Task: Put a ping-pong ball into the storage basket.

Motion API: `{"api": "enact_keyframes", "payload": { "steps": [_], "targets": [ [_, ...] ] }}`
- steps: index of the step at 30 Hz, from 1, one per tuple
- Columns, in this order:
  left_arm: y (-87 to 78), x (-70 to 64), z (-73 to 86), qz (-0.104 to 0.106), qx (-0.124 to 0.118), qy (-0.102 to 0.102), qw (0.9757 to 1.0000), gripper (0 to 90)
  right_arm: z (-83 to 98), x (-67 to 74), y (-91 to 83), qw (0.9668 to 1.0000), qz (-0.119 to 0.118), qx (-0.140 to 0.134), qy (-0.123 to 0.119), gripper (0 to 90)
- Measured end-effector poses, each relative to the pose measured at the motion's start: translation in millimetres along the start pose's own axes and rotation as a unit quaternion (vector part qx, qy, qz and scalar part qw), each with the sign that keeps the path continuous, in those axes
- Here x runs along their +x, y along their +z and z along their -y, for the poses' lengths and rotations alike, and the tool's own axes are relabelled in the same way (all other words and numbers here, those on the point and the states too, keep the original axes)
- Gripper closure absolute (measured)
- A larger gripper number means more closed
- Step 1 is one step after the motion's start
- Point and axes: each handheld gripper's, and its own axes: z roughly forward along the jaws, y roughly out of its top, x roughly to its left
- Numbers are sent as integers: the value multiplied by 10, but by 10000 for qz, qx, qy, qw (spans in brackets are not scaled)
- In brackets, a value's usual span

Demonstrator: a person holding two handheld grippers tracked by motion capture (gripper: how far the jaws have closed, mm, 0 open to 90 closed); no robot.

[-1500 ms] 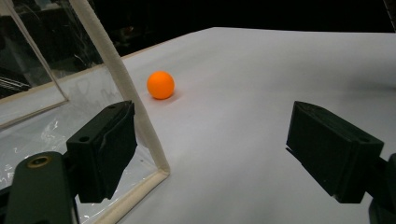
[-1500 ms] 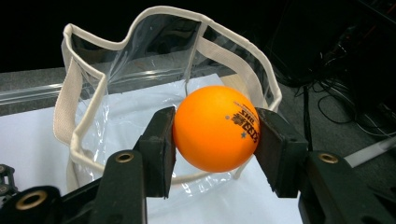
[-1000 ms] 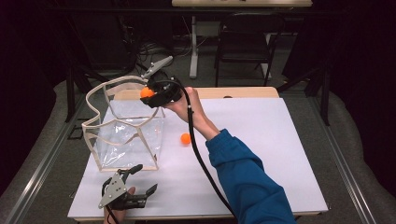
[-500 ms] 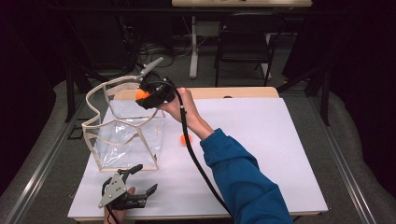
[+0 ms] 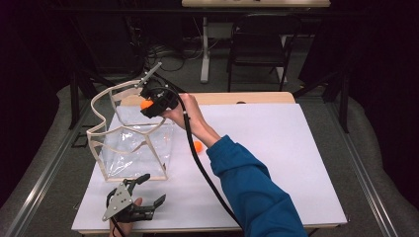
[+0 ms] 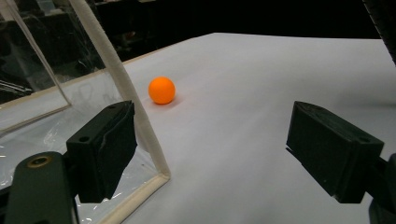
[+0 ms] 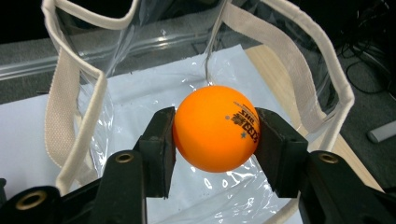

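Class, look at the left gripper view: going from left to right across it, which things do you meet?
Clear bag → left gripper's left finger → orange ball on the table → right finger.

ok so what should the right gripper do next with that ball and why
Probably open the fingers and let it drop. The right gripper holds the orange ball over the open top of the clear bag, with the bag's floor straight below in the right gripper view. A second ball waits on the table.
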Motion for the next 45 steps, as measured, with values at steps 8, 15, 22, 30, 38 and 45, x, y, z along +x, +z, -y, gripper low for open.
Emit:
{"api": "enact_keyframes", "payload": {
  "steps": [8, 15, 22, 30, 38, 45],
  "targets": [
    [7, 2, 3, -10, 17, 0, 10000, 159, -54, 42, 80, 9998, -37, 212, -50, 506],
    [5, -3, 0, 24, 12, 9, 10000, 159, -15, 44, 145, 9998, -20, 200, 66, 433],
    [11, -4, 3, 16, 32, 11, 10000, 159, 122, 32, 18, 9998, -155, -72, 105, 159],
    [24, -1, 9, 22, 63, 14, 10000, 159, 268, 35, -241, 9982, -281, -514, 89, 11],
    [35, 1, 9, 30, 80, 29, 10000, 159, 441, -15, -423, 9974, -272, -642, 159, 0],
    [29, 1, 9, 30, 70, 37, 10000, 159, 638, -89, -519, 9972, -140, -671, 287, 0]
  ]
}}
